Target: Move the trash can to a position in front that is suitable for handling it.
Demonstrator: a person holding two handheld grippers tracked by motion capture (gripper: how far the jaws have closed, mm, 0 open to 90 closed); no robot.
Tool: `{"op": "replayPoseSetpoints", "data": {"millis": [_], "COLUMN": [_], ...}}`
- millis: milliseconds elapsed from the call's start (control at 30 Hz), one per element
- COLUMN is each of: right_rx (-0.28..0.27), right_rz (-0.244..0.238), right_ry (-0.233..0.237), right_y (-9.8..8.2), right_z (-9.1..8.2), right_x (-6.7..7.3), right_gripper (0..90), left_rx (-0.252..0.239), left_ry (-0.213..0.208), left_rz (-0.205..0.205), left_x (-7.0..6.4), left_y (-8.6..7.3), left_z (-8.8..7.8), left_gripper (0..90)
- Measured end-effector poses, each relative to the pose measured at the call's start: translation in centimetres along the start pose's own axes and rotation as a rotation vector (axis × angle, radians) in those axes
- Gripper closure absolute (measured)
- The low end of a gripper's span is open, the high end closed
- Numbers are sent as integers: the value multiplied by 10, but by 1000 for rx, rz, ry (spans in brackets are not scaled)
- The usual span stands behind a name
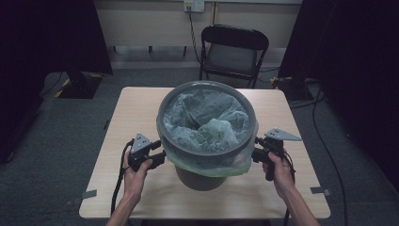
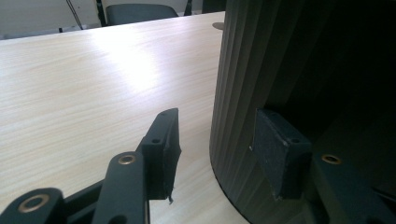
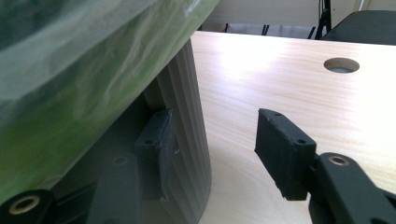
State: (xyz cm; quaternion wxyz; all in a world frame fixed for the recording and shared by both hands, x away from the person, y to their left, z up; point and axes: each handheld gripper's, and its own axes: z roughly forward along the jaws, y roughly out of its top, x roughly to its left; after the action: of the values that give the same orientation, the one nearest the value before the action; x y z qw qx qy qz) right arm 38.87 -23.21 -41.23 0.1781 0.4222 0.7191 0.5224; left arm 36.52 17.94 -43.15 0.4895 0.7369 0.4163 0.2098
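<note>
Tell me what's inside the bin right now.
A pale green bag lines the bin, folded over its rim and crumpled down the middle. The bag folds hide anything at the bottom, so I can't tell if there's rubbish in it.

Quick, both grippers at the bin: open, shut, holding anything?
Left gripper: open, jaws beside the bin wall, gripping nothing.
Right gripper: open, jaws beside the bin wall, gripping nothing.
</note>
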Motion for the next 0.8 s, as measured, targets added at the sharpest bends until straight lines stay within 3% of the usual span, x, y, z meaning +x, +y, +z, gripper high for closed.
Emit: {"op": "replayPoseSetpoints", "data": {"millis": [333, 700, 800], "right_rx": [-1, 13, 21], "right_rz": [-10, -17, -29], "right_ry": [-6, 18, 28], "right_y": [-6, -11, -11], "right_z": [-9, -23, -25], "right_x": [7, 11, 12], "right_gripper": [485, 485, 483], "left_rx": [-3, 16, 15], "left_ry": [-37, -71, -75], "left_rz": [13, 37, 15], "left_x": [-4, -10, -10], "left_y": [-5, -7, -10], "left_z": [-8, -17, -19], "left_gripper": [511, 508, 472]}}
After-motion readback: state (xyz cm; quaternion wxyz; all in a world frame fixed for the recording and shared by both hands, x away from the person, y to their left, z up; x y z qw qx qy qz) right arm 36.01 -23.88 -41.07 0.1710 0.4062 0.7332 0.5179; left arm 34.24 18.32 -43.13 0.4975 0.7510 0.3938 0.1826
